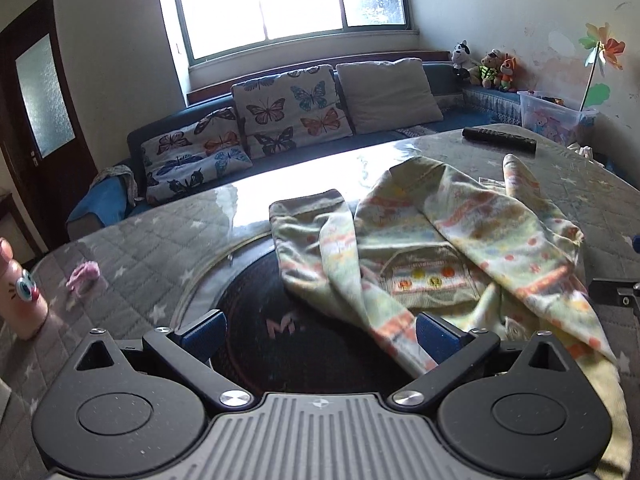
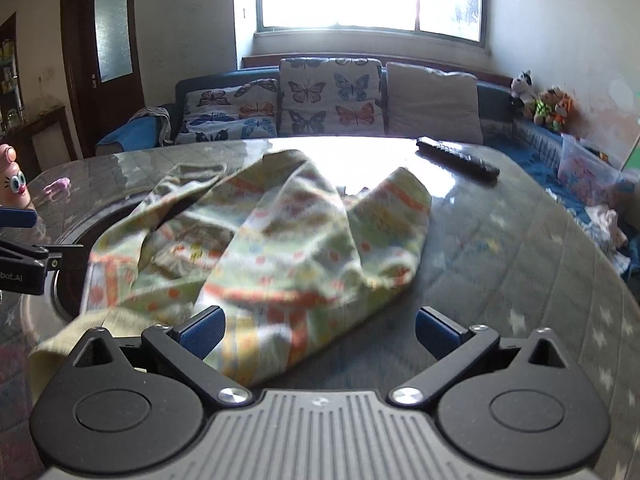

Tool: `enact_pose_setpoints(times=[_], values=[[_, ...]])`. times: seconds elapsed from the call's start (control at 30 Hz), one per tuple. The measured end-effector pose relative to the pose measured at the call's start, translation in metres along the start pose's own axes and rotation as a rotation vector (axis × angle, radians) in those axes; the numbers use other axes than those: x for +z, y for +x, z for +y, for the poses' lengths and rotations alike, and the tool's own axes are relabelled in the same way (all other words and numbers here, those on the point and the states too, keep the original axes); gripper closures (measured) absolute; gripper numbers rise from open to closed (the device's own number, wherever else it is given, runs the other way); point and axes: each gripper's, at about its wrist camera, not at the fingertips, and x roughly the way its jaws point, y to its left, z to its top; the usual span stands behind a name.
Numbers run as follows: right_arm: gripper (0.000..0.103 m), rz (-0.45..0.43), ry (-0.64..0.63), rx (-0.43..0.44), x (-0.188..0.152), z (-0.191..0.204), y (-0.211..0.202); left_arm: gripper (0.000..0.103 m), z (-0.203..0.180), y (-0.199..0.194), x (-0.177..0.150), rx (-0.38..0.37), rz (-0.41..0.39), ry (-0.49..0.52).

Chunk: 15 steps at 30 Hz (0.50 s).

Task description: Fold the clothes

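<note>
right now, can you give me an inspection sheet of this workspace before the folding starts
surface: table under a glossy clear cover, grey star-quilted cloth beneath, strong window glare.
job's things: one patterned garment, crumpled and unfolded, sleeves lying loose across it.
clutter: remote control at the far edge; small pink item and a pink cartoon-eyed bottle off to the left.
grippers: left gripper open, garment edge running across its right finger; right gripper open, garment hem between the fingers, nothing clamped.
cables: nothing seen.
surroundings: sofa with butterfly cushions, plush toys, plastic storage box, door to the left.
</note>
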Motion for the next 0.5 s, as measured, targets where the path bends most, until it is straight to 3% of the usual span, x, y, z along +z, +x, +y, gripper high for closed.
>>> enact_pose_setpoints(times=[0.3,0.5], values=[[0.011,0.003,0.008,0.034,0.044,-0.006,0.049,0.017,-0.005,0.047,0.026,-0.013,0.029,0.033],[0.019,0.013,-0.004,0.053,0.069,-0.006,0.089,0.020,-0.008,0.076,0.039,-0.031,0.046,0.062]])
